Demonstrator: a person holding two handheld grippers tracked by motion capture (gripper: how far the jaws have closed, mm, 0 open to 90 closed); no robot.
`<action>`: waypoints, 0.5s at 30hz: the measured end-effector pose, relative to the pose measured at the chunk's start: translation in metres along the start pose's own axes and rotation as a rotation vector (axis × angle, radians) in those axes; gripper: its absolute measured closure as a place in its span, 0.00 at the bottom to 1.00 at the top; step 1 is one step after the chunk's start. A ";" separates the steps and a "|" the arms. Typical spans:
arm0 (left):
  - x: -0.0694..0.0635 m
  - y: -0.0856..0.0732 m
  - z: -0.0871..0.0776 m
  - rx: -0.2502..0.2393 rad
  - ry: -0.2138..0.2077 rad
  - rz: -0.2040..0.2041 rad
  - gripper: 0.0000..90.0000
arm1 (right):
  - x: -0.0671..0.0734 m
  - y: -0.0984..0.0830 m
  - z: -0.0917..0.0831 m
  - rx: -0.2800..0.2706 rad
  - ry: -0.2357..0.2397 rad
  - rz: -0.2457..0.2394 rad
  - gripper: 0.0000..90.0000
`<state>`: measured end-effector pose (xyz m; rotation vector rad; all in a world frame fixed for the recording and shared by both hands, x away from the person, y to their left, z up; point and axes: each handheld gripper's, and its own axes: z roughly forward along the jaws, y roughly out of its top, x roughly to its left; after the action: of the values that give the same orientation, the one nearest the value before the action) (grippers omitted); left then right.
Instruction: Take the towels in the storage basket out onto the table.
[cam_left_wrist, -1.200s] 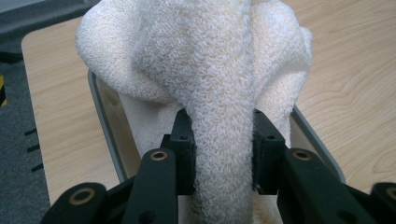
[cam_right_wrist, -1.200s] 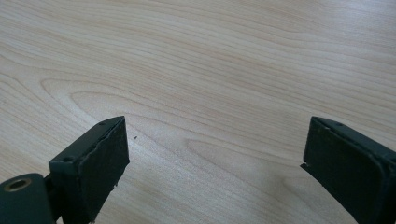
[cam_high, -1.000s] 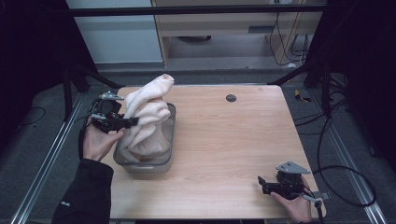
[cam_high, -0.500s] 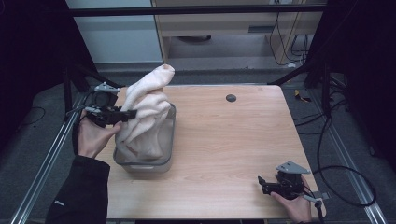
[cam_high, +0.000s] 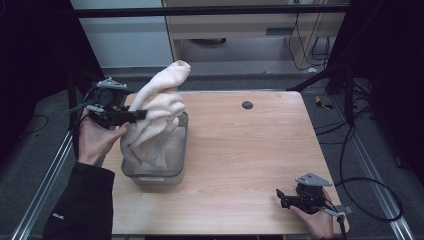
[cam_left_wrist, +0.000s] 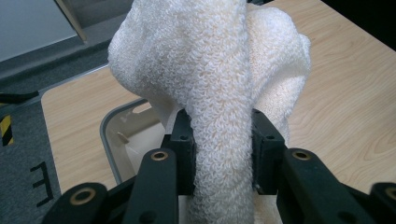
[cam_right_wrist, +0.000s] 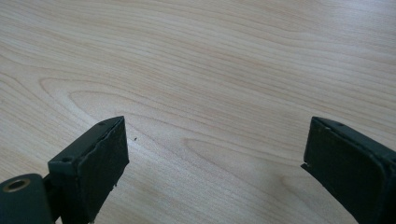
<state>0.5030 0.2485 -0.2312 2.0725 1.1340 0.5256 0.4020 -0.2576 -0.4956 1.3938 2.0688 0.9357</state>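
Pale wooden bench (cam_high: 240, 165) carries a clear plastic tub (cam_high: 177, 170) at its left, from which a cream terry towel (cam_high: 157, 112) hangs lengthwise, bunched upright, clenched in the left claw (cam_high: 139, 115). Far off, the right claw (cam_high: 281, 194) rests released.

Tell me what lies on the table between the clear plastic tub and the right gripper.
Nothing: in the high view, bare light wood table runs from the clear plastic tub holding the cream terry towel to the right gripper.

left tongs (cam_high: 142, 114): black jaws, brass-ringed screw holes, grey plate | right tongs (cam_high: 280, 194): black, grey plate, trailing cable | sleeve (cam_high: 82, 205): dark
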 end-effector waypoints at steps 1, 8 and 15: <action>0.000 0.000 0.000 0.000 0.000 0.000 0.75 | 0.000 0.000 0.000 0.000 0.000 0.000 0.07; -0.004 0.010 -0.011 -0.013 -0.003 0.011 0.75 | 0.000 0.000 0.000 0.000 0.000 0.001 0.07; -0.007 0.017 -0.021 -0.029 -0.007 0.020 0.75 | 0.000 0.000 0.000 0.002 -0.001 0.000 0.07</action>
<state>0.4953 0.2449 -0.2046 2.0611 1.0971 0.5409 0.4021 -0.2577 -0.4957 1.3948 2.0697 0.9325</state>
